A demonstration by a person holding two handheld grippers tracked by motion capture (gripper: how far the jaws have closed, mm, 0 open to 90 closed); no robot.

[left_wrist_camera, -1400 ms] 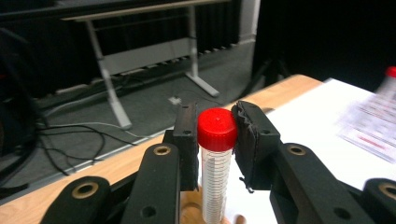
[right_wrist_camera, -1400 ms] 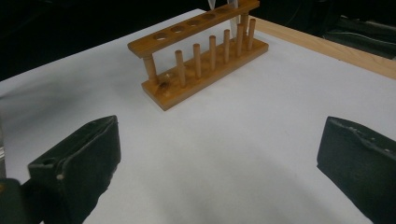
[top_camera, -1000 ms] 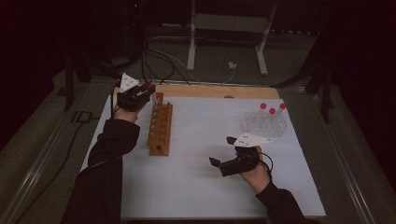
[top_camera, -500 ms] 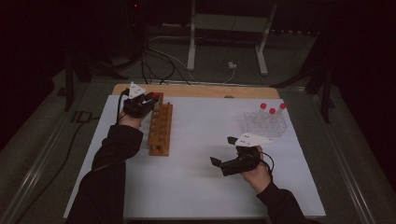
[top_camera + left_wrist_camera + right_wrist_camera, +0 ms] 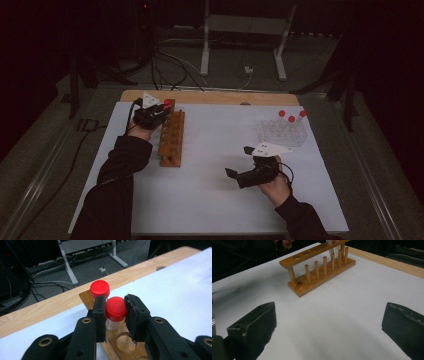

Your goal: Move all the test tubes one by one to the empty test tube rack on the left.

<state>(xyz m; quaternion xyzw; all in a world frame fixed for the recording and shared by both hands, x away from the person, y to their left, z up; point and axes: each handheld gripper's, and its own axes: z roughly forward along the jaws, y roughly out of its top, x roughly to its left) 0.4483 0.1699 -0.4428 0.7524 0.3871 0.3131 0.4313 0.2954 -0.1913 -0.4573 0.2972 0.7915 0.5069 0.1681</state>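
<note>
Lowered since a second ago, the left gripper (image 5: 113,315) clamps its fingers on a red-capped tube (image 5: 116,312), upright and entering the wooden rack's (image 5: 171,140) second hole; right gripper (image 5: 243,172) waits open-fingered.

My sleeves (image 5: 117,175) are long and dark; my left gripper (image 5: 115,315) has black jaws with ridged pads and brass-ringed screw holes, my right gripper (image 5: 235,175) a white three-cornered plate at twelve o'clock and a black cable
</note>
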